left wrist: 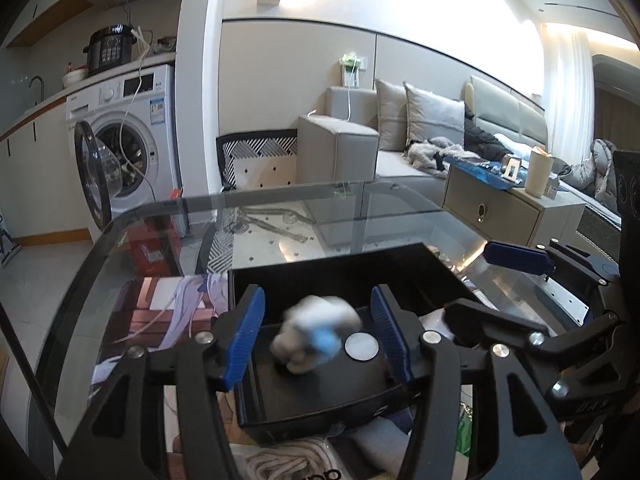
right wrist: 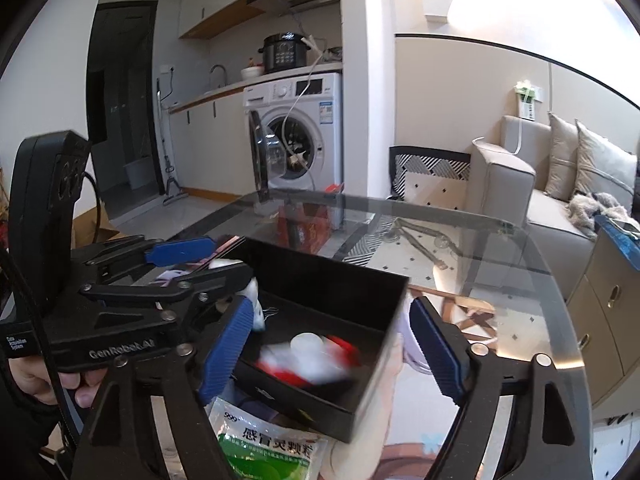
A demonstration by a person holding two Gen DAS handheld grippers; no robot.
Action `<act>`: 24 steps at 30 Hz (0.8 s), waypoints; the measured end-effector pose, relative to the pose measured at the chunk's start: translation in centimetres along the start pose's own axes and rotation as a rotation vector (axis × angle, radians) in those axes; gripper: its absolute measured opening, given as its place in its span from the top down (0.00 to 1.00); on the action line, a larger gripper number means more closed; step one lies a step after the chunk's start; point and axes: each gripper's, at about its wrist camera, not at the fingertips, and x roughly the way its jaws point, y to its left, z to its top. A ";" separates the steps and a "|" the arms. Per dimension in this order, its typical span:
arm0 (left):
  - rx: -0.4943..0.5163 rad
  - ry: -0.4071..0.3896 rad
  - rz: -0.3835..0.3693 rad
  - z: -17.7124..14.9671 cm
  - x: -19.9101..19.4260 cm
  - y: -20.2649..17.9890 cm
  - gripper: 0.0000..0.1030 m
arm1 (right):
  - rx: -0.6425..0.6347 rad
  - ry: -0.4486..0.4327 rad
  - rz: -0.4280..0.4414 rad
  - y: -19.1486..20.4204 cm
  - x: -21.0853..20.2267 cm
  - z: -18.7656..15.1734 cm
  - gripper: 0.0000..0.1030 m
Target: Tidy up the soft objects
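**Two toys loose over the box, both grippers wide**

A white-and-blue soft toy point(left wrist: 316, 334) shows blurred between the spread fingers of the left gripper point(left wrist: 318, 334), over the floor of the black box point(left wrist: 332, 264). Neither blue pad touches it, so I judge it dropped or dropping rather than held. Beside it sits a small silver disc point(left wrist: 361, 347).

From the right wrist, a white-and-red soft toy point(right wrist: 308, 360) is blurred too, low inside the same box point(right wrist: 360, 280), with the right gripper point(right wrist: 332, 352) fingers wide apart and gripping nothing. Whether either toy has settled, I cannot tell.

The box rests on a glass table point(left wrist: 160, 216), its near edge over clutter: a green medicine packet point(right wrist: 268, 448) lies just under the front corner.

Risks now: the two grippers crowd one box, and the left one reaches across the right view's left side, so a careless withdrawal could knock them together or catch a wall and shove the box along the glass. A toy bouncing off the floor could hop the low front wall. A perch on that packet could tip it.
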 end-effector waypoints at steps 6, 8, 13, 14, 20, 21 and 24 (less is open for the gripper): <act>0.007 -0.019 0.037 -0.2 -1.9 0.3 0.02 | 0.048 -0.018 -0.025 -0.2 -3.3 -0.5 0.01; 0.002 -0.044 0.055 -0.2 -3.1 0.6 0.00 | 0.054 -0.019 -0.025 0.1 -4.6 -0.8 0.01; 0.011 -0.064 0.069 -0.5 -5.8 0.9 0.00 | 0.050 -0.028 -0.042 1.1 -7.4 -1.7 0.01; 0.009 -0.069 0.073 -0.7 -6.5 1.0 0.00 | 0.048 -0.030 -0.045 1.2 -7.8 -1.9 0.01; -0.011 -0.083 0.096 -1.5 -9.4 1.9 0.00 | 0.038 -0.033 -0.043 2.2 -9.7 -2.7 0.01; -0.015 -0.082 0.098 -1.6 -9.7 2.0 0.00 | 0.037 -0.033 -0.042 2.4 -10.0 -2.9 0.01; -0.028 -0.075 0.109 -2.1 -10.5 2.6 0.00 | 0.042 -0.032 -0.040 2.8 -10.5 -3.2 0.01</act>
